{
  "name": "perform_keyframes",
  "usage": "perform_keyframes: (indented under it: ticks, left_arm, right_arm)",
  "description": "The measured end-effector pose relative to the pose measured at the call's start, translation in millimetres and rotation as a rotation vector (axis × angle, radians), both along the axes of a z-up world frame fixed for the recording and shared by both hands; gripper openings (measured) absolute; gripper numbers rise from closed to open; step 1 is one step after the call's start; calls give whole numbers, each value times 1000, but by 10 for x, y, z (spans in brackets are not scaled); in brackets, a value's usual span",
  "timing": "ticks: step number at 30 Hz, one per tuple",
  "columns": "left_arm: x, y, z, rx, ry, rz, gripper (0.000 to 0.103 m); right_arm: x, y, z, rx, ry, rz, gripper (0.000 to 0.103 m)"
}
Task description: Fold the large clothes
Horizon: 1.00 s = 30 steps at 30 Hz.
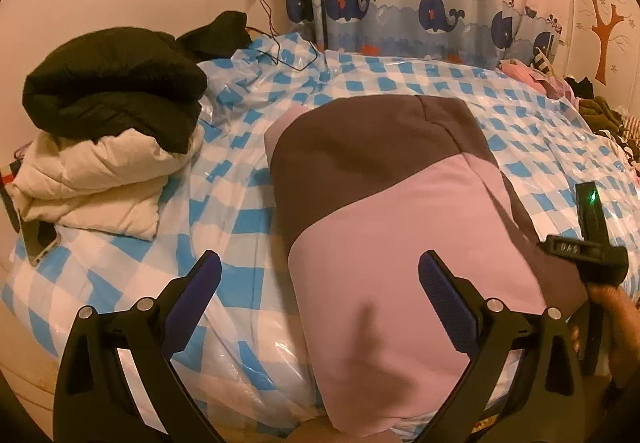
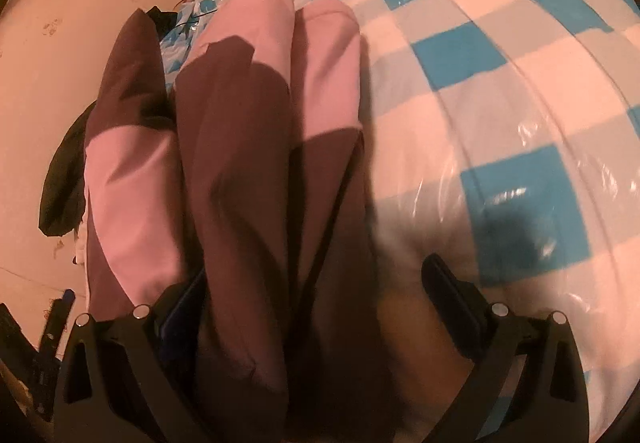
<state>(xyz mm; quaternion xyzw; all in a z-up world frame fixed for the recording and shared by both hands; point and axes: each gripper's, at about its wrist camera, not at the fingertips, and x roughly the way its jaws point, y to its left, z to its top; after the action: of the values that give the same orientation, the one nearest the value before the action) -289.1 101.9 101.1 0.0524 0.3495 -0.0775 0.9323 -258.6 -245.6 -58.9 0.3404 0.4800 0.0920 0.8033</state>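
Observation:
A large pink and dark brown garment [image 1: 384, 211] lies folded lengthwise on the blue-and-white checked bed [image 1: 240, 195]. My left gripper [image 1: 320, 283] is open above its near left edge, holding nothing. In the right wrist view the same garment [image 2: 248, 163] lies in long folds between my right gripper's [image 2: 316, 283] spread fingers; the left finger [image 2: 180, 307] is partly buried under cloth, the right finger [image 2: 452, 303] is over the bed cover. The right gripper's body also shows in the left wrist view [image 1: 592, 243], at the garment's right edge.
A stack of folded puffy jackets, black [image 1: 116, 83] over cream [image 1: 100, 179], sits at the bed's left. A phone [image 1: 40, 243] lies beside it. A charger cable [image 1: 276, 43] runs from the wall socket. More clothes [image 1: 600, 115] are piled at the far right. The bed cover is shiny plastic.

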Motion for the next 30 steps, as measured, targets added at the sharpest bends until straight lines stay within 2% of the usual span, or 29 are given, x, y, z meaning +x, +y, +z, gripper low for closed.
perform_keyframes:
  ticks: [3, 12, 16, 21, 23, 30]
  left_arm:
    - [-76, -42, 73, 28, -22, -2, 95]
    - [-256, -31, 255, 45, -61, 0, 95]
    - [-357, -75, 332, 49, -75, -4, 95]
    - [-509, -166, 440, 68, -94, -22, 95]
    - [-557, -172, 479, 63, -89, -19, 95]
    - [-586, -210, 423, 43, -6, -18, 95]
  right_arm:
    - [-18, 4, 1, 3, 7, 10, 96]
    - [20, -11, 10, -28, 15, 27, 97]
    - [-8, 39, -39, -8, 28, 3, 97]
    - [4, 3, -27, 4, 38, 36, 96]
    - [-27, -22, 72, -41, 13, 25, 96]
    - [-451, 99, 870, -406, -211, -52, 96]
